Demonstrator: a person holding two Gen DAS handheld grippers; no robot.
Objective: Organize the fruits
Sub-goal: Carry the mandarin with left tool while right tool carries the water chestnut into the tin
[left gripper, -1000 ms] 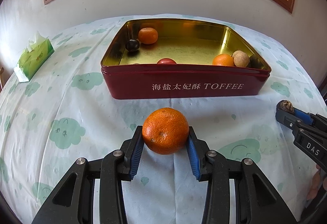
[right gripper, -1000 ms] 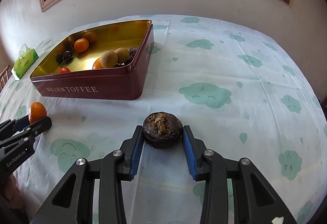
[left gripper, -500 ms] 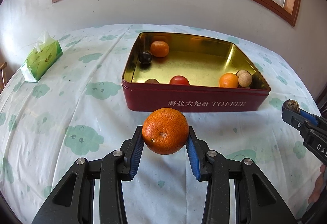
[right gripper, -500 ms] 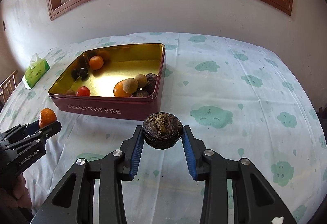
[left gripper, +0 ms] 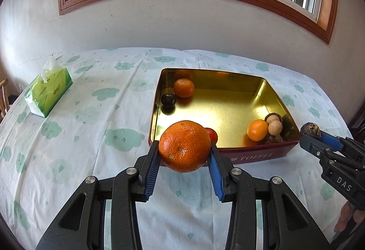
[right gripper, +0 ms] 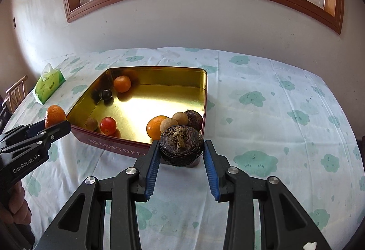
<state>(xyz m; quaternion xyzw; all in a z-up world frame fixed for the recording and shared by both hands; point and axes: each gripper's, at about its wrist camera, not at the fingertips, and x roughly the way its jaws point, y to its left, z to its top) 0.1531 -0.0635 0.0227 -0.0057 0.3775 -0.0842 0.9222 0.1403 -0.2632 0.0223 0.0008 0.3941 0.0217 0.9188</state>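
My left gripper (left gripper: 184,159) is shut on a big orange mandarin (left gripper: 184,146) and holds it in the air just before the near left corner of the red toffee tin (left gripper: 251,156). My right gripper (right gripper: 181,158) is shut on a dark brown water chestnut (right gripper: 181,145), raised near the tin's near right corner (right gripper: 127,151). Each gripper shows in the other's view: the right one (left gripper: 314,138) and the left one (right gripper: 57,122). The tin's gold floor (left gripper: 223,108) holds several fruits: mandarins, a red tomato (right gripper: 108,125), a dark cherry (left gripper: 168,100), tan longans (left gripper: 275,127).
A green tissue pack (left gripper: 48,92) lies at the table's far left. The table wears a white cloth with green clouds (right gripper: 255,159). A white wall and a wood-framed window stand behind. A wooden chair (right gripper: 16,92) is at the far left edge.
Both grippers have risen with their fruit and now look down into the tin from higher up. Both grips are unchanged.
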